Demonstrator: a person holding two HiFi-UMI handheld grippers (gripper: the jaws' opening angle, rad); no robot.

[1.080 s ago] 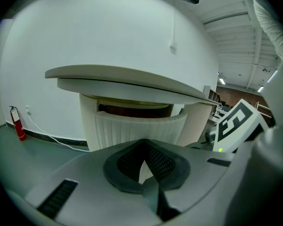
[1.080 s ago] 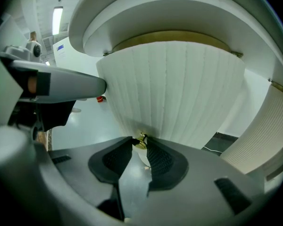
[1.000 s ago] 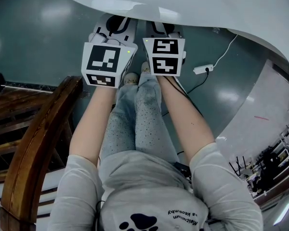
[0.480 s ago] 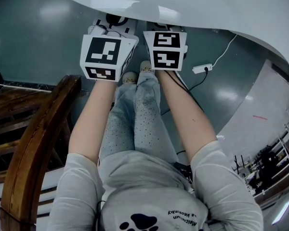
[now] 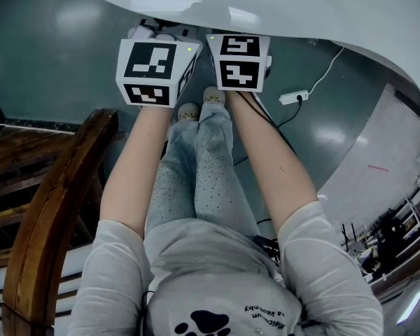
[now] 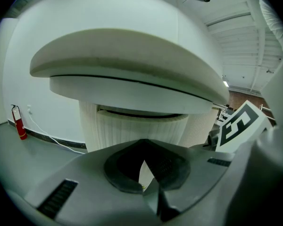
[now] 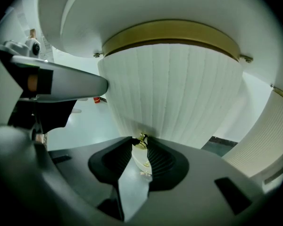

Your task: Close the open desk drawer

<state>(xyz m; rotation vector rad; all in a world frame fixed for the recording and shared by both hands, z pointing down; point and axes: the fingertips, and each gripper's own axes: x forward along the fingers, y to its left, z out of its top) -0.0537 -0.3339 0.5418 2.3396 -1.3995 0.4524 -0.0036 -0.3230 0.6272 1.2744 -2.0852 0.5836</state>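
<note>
The desk is white and round, and its top (image 5: 301, 5) covers both grippers' jaws in the head view. Only the marker cubes show there, the left one (image 5: 154, 72) beside the right one (image 5: 238, 61). In the right gripper view the drawer's ribbed white curved front (image 7: 174, 93) fills the middle under a brass band (image 7: 170, 29). My right gripper (image 7: 141, 142) is shut on the small brass knob (image 7: 142, 138) low on that front. My left gripper (image 6: 144, 142) is shut with nothing in it, short of the ribbed front (image 6: 132, 128).
A dark wooden chair (image 5: 56, 208) stands close at the left. The person's legs (image 5: 196, 173) reach under the desk. A white power strip (image 5: 294, 99) with its cable lies on the grey floor at the right. A red fire extinguisher (image 6: 19, 121) stands by the far wall.
Both marker cubes have slid a little further in under the desk's edge. The arms have stretched slightly with them.
</note>
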